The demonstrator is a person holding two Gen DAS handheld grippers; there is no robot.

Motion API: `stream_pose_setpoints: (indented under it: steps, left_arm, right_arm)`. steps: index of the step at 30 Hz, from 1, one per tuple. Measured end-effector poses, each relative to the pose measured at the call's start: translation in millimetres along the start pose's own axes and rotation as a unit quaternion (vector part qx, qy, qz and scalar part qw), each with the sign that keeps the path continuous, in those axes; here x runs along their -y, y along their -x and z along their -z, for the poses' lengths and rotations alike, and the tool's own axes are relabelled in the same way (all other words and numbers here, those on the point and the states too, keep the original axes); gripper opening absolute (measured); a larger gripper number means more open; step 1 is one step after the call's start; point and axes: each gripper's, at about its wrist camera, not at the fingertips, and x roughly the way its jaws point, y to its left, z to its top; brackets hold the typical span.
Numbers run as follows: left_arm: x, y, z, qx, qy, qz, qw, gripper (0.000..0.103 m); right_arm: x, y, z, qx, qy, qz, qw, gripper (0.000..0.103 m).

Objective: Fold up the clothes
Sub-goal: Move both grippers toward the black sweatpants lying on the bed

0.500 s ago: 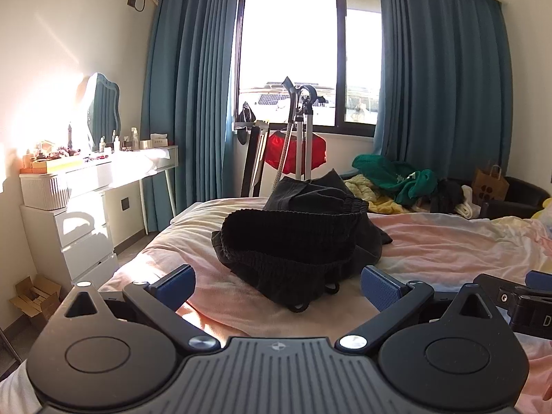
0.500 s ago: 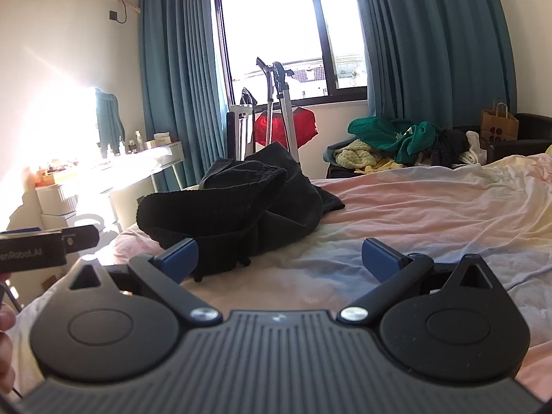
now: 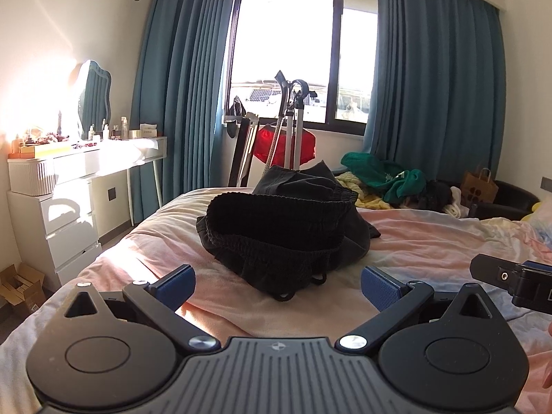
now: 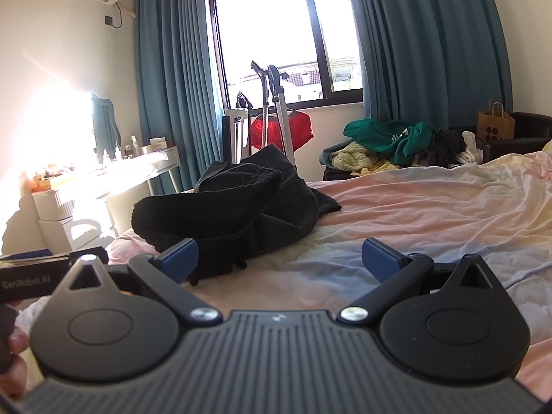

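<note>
A crumpled black garment (image 3: 283, 227) lies in a heap on the pink bed sheet (image 3: 431, 241); it also shows in the right wrist view (image 4: 234, 214). My left gripper (image 3: 277, 284) is open and empty, just short of the heap's near edge. My right gripper (image 4: 279, 258) is open and empty, with the heap ahead and to its left. The right gripper's body shows at the right edge of the left wrist view (image 3: 514, 281). The left gripper's body shows at the left edge of the right wrist view (image 4: 34, 276).
A white dresser with a mirror (image 3: 69, 179) stands left of the bed. A clothes stand with a red item (image 3: 286, 141) is by the window. A pile of green and yellow clothes (image 3: 383, 179) and a paper bag (image 3: 479, 186) lie beyond the bed.
Both grippers have edged slightly towards the black garment. Both stay open. The garment has not moved.
</note>
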Motion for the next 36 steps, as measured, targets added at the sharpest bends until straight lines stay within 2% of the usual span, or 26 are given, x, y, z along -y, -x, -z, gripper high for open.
stream_pose_setpoints:
  steps: [7,17,24,28,33,36]
  left_arm:
    - [-4.4,1.2,1.5,0.005,0.011,-0.010,0.9999,0.103]
    - [-11.0,-14.3,8.0,-0.042,0.034,-0.006,0.9985,0.102]
    - [-14.7,-32.6,5.1,-0.057,0.021,-0.027,0.9978,0.100]
    - [-12.3,-52.4,0.1,-0.067,0.011,-0.019,0.9975,0.100]
    - [-12.6,-88.7,3.9,-0.085,-0.012,-0.031,0.9958,0.100]
    - [-20.5,-116.8,4.3,-0.089,-0.010,-0.050,0.9948,0.099]
  right_arm:
    - [2.1,0.6,1.2,0.003,-0.004,-0.004,1.000,0.103]
    - [6.1,3.5,-0.5,0.000,-0.022,0.010,1.000,0.103]
    - [11.9,0.2,-1.7,-0.011,-0.033,0.028,0.999,0.103]
    - [14.7,0.7,-5.1,-0.012,-0.036,0.032,0.999,0.103]
    - [21.2,-6.1,-8.7,-0.024,-0.047,0.030,0.998,0.103]
    - [24.8,-14.1,-8.6,-0.045,-0.046,0.040,0.997,0.103]
